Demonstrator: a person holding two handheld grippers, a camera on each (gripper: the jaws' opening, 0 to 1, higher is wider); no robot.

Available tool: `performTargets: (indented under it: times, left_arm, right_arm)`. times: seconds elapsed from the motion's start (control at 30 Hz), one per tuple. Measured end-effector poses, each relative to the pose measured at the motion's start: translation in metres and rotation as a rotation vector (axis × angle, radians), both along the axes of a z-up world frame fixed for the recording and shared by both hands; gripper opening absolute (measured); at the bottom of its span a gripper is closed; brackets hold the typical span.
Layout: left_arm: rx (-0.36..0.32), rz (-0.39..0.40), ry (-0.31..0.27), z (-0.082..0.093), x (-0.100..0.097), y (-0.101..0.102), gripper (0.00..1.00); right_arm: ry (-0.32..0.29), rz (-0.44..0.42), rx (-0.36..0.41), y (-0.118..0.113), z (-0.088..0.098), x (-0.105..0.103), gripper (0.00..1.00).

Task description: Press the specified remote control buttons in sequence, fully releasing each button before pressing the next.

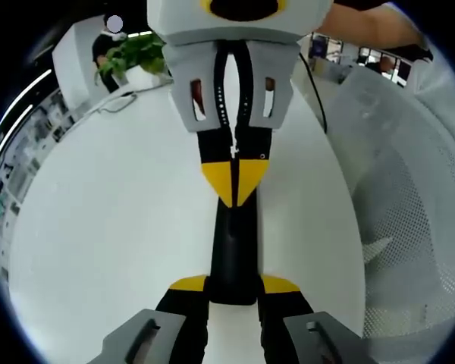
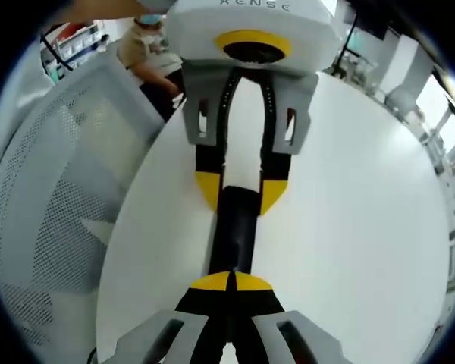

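1. Left gripper view: left gripper clamps remote control by its near end, on the white table; remote's long axis runs straight ahead, toward right gripper.
2. Right gripper view: right gripper, jaws closed empty, tips at the remote control; left gripper at far end.

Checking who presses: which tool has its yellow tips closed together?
The right tool, tips meeting over the slim black remote control; the left tool has its tips apart, clamping that remote's sides.
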State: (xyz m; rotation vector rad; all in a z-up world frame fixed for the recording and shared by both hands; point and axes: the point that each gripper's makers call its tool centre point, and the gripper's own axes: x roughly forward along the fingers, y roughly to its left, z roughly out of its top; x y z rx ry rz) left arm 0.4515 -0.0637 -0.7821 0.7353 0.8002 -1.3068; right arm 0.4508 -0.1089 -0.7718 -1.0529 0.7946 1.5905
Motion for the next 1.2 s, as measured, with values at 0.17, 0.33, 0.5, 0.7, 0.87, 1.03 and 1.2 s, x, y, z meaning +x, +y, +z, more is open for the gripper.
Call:
performTargets:
  times: [0.17, 0.33, 0.5, 0.7, 0.87, 1.03, 1.2]
  left_arm:
    - [0.000, 0.001, 0.001, -0.0001, -0.0003, 0.0000, 0.23]
    - [0.000, 0.002, 0.002, -0.0002, -0.0004, -0.0001, 0.23]
    - [0.001, 0.002, 0.003, -0.0001, -0.0007, -0.0003, 0.23]
    - [0.004, 0.002, 0.002, 0.0003, -0.0016, -0.0007, 0.23]
    - [0.005, 0.002, 0.002, 0.0009, -0.0024, -0.0007, 0.23]
    - [0.004, 0.002, 0.001, 0.0011, -0.0025, -0.0007, 0.23]
    - [0.004, 0.002, 0.003, 0.0012, -0.0027, -0.0007, 0.23]
  right_arm:
    - [0.005, 0.000, -0.001, -0.0002, -0.0003, -0.0002, 0.00]
    - [0.000, 0.010, -0.009, -0.0003, -0.0015, -0.0008, 0.00]
    - [0.005, -0.005, -0.019, -0.0007, -0.0021, -0.0007, 0.00]
    - [0.018, -0.021, -0.014, -0.0009, -0.0019, -0.0009, 0.00]
    - [0.010, -0.020, -0.015, -0.0010, -0.0019, -0.0009, 0.00]
    - [0.017, -0.026, -0.004, -0.0011, -0.0014, -0.0005, 0.00]
    - [0.012, -0.027, -0.003, -0.0005, -0.0012, -0.0010, 0.00]
